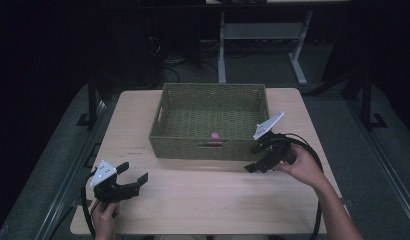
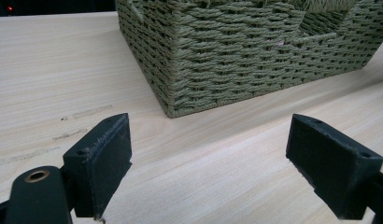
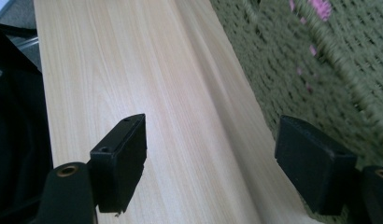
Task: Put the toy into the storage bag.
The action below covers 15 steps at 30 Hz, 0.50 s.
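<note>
Woven green basket (image 1: 178,95) holds one pink object (image 1: 215,135) near its front wall.

basket (image 1: 243,100): olive-green woven | item inside (image 1: 215,135): pink | table (image 1: 203,200): pale wood grain

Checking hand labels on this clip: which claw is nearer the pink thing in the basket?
Right. The right claw sits beside the basket near the pink thing; the left claw is farther away, off the basket's near-left corner.
</note>
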Each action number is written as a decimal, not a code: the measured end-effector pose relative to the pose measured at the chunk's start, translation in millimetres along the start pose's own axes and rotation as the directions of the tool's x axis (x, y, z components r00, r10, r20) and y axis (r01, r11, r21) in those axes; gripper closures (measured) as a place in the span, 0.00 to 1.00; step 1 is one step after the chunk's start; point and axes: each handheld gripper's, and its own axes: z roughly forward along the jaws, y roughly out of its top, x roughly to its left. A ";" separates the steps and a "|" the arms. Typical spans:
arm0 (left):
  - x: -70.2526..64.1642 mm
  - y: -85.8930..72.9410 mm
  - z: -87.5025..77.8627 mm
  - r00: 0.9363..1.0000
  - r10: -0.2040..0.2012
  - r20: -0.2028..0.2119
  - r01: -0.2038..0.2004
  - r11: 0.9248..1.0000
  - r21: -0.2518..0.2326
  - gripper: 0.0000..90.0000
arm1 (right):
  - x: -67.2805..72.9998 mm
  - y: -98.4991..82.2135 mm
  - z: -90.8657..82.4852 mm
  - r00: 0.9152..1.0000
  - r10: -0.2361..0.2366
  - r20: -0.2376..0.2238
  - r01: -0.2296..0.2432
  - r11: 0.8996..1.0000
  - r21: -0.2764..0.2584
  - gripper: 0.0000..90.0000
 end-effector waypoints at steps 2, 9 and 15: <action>-0.3 0.0 0.0 1.000 0.002 0.000 -0.002 1.000 0.002 0.15 | 0.9 -2.5 2.1 1.000 0.006 -0.002 -0.006 1.000 0.000 0.28; -0.4 -0.1 0.0 1.000 0.005 0.000 -0.005 1.000 0.001 0.15 | 2.4 -15.0 8.8 1.000 0.018 -0.008 -0.018 1.000 0.001 0.27; -0.7 -0.2 0.2 1.000 0.005 -0.001 -0.005 1.000 0.003 0.15 | 5.1 -26.2 12.8 0.999 0.032 -0.012 -0.032 0.999 -0.003 0.27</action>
